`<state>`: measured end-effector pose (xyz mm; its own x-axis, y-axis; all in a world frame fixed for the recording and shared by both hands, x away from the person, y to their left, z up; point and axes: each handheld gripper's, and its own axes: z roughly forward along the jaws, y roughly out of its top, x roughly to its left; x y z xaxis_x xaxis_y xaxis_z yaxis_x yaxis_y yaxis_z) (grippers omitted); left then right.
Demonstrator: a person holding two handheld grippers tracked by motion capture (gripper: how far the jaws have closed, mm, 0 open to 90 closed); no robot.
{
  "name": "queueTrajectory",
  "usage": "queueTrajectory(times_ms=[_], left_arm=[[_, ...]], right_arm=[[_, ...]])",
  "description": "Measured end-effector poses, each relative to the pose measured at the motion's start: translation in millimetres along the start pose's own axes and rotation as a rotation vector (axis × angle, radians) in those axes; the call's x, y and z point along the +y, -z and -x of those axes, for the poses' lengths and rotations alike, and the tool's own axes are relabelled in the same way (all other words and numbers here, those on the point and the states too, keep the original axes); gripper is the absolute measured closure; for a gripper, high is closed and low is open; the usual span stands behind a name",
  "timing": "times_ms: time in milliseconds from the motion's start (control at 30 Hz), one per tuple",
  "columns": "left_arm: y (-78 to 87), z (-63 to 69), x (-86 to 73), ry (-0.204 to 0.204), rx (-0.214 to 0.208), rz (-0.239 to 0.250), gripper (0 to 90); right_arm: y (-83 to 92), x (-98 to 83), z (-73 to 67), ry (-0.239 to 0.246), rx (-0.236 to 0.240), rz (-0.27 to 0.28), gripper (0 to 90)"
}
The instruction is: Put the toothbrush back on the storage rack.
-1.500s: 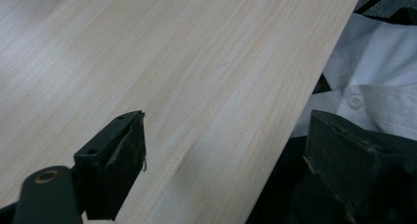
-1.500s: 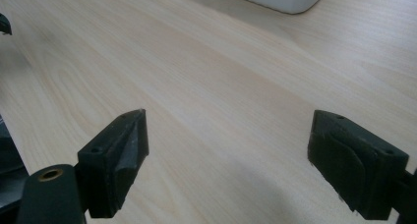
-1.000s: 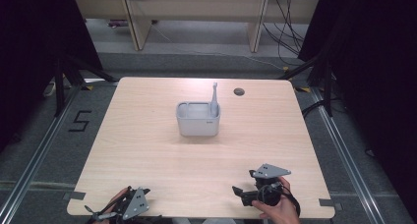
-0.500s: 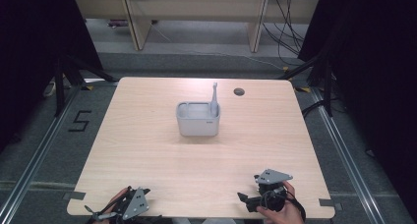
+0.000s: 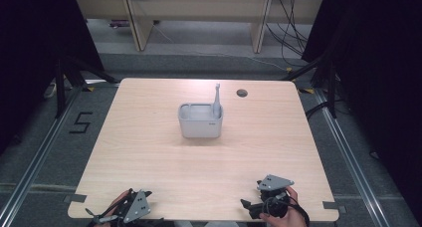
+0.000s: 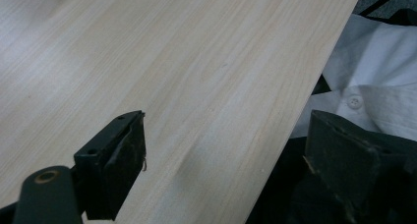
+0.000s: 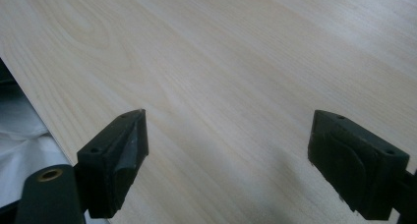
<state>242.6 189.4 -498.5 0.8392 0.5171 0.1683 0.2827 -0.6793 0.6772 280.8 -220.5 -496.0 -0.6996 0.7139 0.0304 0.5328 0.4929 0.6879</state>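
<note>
- The left gripper (image 6: 223, 150) has its jaws spread wide with nothing between them; in the left gripper view they straddle the near edge of the counter (image 6: 162, 62), one jaw over the bare wood, the other past the edge above a white shirt (image 6: 373, 81).
- The right gripper (image 7: 226, 155) also has its jaws wide apart and empty, hanging over plain wood close to the counter's near edge.
- In the high view the left gripper (image 5: 130, 209) sits at the near left corner of the counter (image 5: 149, 152) and the right gripper (image 5: 266, 202) at the near right, held in the person's right hand (image 5: 284, 218). The two are well apart from each other.
- The things nearest the jaws are a grey rectangular tub (image 5: 200, 121) at the middle of the counter, slightly toward the far side, and a grey long-handled tool (image 5: 216, 98) that stands nearly upright in the tub's far right corner, its handle rising above the rim. What sort of tool it is cannot be told from here.
- Both tub and tool are well away from either gripper; neither is touched.
- A round cable hole (image 5: 242, 93) lies in the counter beyond the tub, to its right.
- Judged from this layout, either no handling has begun or the work is already finished, with the tool standing in the tub; the pictures do not settle which.
</note>
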Motion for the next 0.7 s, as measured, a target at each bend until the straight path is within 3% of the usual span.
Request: queueTrajectory(times_ms=[700], left_arm=[[0.1,0.4,0.0,0.002,-0.001,-0.001,15.2]], right_arm=[[-2.6,0.5,-1.1,0.009,0.014,-0.035,16.2]])
